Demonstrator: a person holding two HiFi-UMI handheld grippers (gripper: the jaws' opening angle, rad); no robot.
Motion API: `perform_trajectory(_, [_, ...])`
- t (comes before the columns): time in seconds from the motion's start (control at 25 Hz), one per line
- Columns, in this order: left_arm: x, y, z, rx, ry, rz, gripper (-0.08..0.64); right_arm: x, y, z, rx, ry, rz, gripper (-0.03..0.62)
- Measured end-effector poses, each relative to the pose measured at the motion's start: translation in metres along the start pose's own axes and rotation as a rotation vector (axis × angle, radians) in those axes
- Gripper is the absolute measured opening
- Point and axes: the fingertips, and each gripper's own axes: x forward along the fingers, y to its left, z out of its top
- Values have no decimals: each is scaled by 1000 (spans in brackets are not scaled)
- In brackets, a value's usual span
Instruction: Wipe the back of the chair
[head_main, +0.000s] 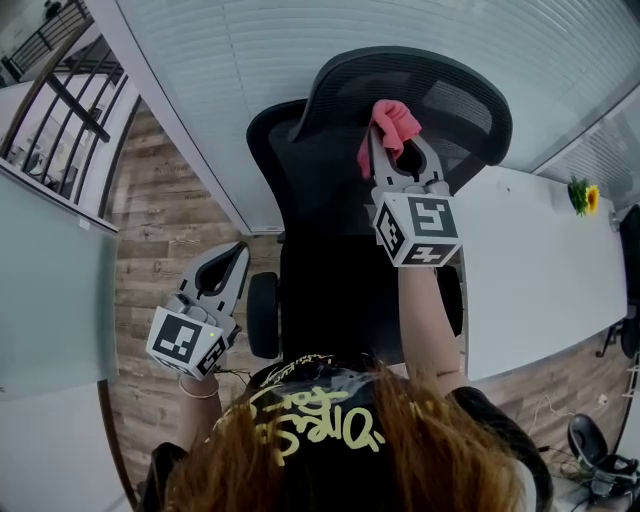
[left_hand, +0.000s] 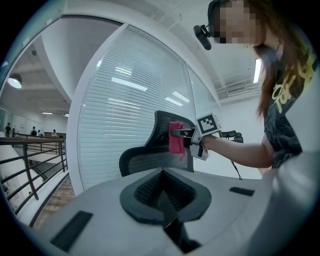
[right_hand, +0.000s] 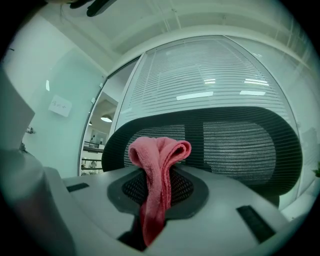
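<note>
Right gripper (head_main: 398, 158), clamped on the pink cloth (head_main: 393, 122), is at the mesh chair back (head_main: 460, 100); next, I judge, sideways strokes. Left gripper (head_main: 232, 255) is closed and empty.

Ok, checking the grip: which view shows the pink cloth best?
The right gripper view: the pink cloth fills the centre, clamped in the right gripper. The head view shows its bunched top; the left gripper view shows it small, side-on.

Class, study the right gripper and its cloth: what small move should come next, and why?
Probably push the cloth forward onto the chair's mesh and begin a sideways stroke. The right gripper is shut on the cloth, level with the mesh's top, but contact can't be confirmed. The left gripper hangs shut and empty, off to the side.
</note>
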Motion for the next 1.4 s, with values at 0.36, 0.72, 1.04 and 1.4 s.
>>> perform_trajectory(0.36, [-10, 7, -1, -2, -9, 1, -6, 3, 20, 2, 5, 5, 24, 66])
perform_trajectory(0.72, [-18, 15, -5, -3, -4, -3, -6, 6, 29, 2, 14, 11, 18, 66])
perform_trajectory(1.04, [-19, 19, -7, -3, -5, -23, -6, 7, 46, 3, 15, 14, 31, 66])
perform_trajectory(1.4, [-25, 27, -11, -10, -7, -31, -6, 9, 56, 4, 15, 30, 30, 66])
